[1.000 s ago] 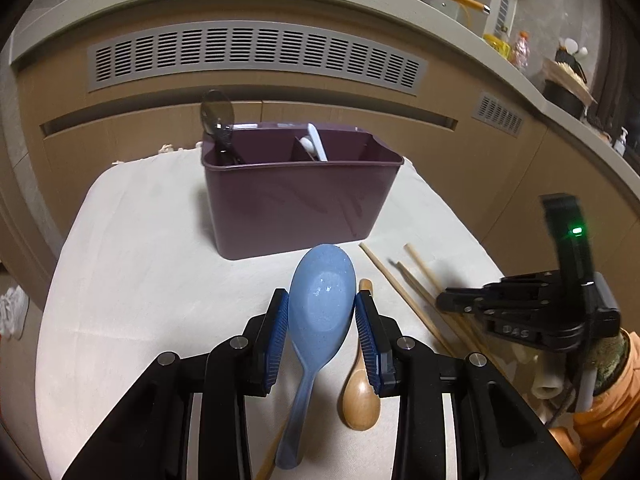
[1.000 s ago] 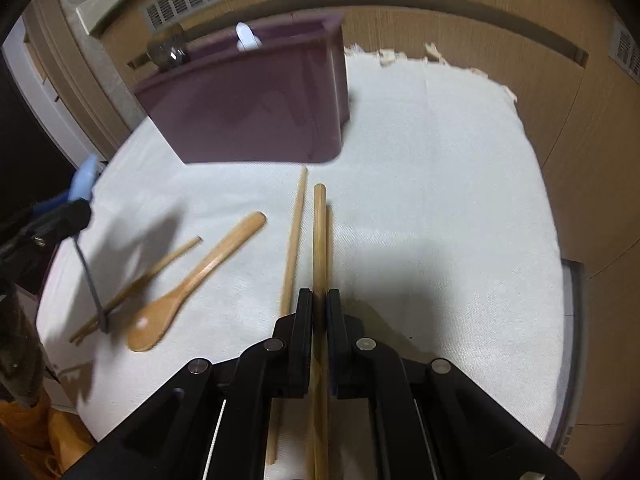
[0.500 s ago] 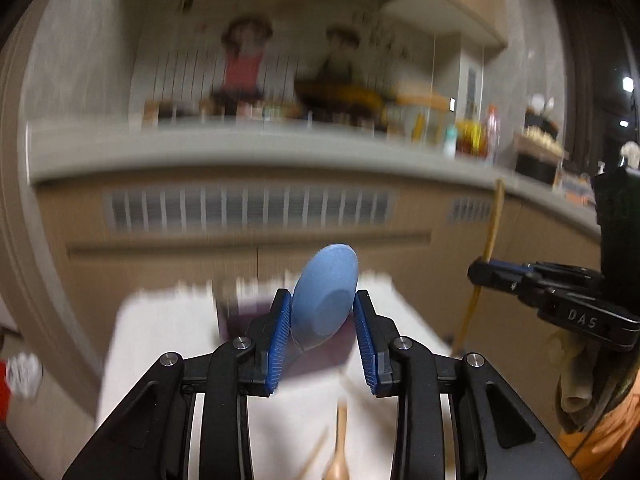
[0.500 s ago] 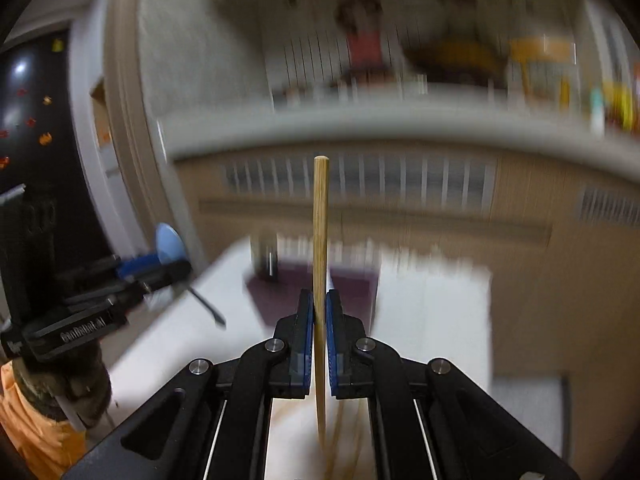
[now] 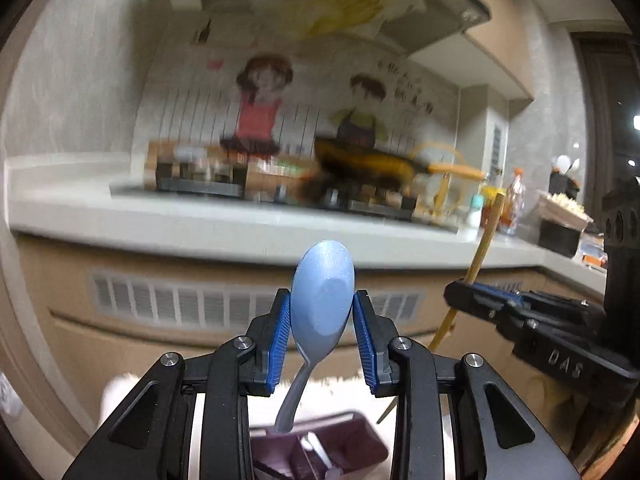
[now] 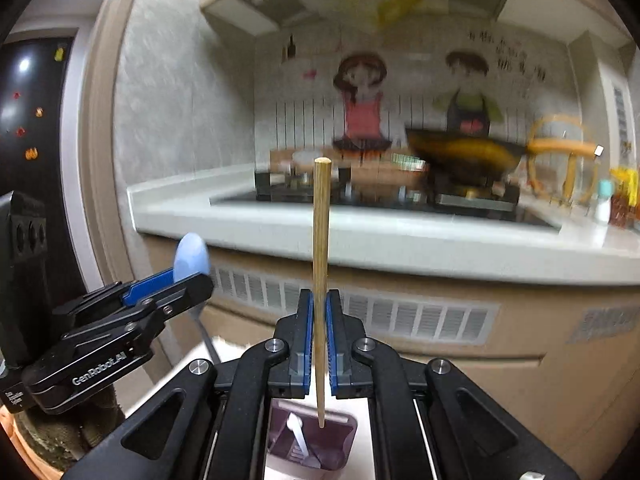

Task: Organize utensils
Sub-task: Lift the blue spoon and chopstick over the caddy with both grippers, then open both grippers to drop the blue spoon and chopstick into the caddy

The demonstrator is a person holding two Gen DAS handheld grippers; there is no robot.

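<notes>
My left gripper (image 5: 321,300) is shut on the bowl of a blue rice spoon (image 5: 324,276), held in the air with its grey-blue handle hanging down toward the purple utensil caddy (image 5: 356,444) at the bottom edge. My right gripper (image 6: 319,308) is shut on a wooden chopstick (image 6: 320,232) that stands upright, its lower tip just above the caddy (image 6: 346,438). A white spoon (image 6: 298,434) stands inside the caddy. In the right wrist view the left gripper (image 6: 180,284) with the blue spoon (image 6: 191,252) is at the left. In the left wrist view the right gripper (image 5: 476,302) holds the chopstick (image 5: 486,240) at the right.
The white cloth-covered table (image 5: 340,386) lies below both grippers. Behind it runs a wooden cabinet with vent grilles (image 6: 420,320) under a pale counter (image 6: 400,240). A stove with a dark wok (image 6: 460,152) and several bottles (image 5: 512,208) stand on the counter.
Both grippers have risen from the table, carrying the blue spoon and the chopstick. Both views have tilted up toward the counter, and the caddy has dropped to the bottom edge.
</notes>
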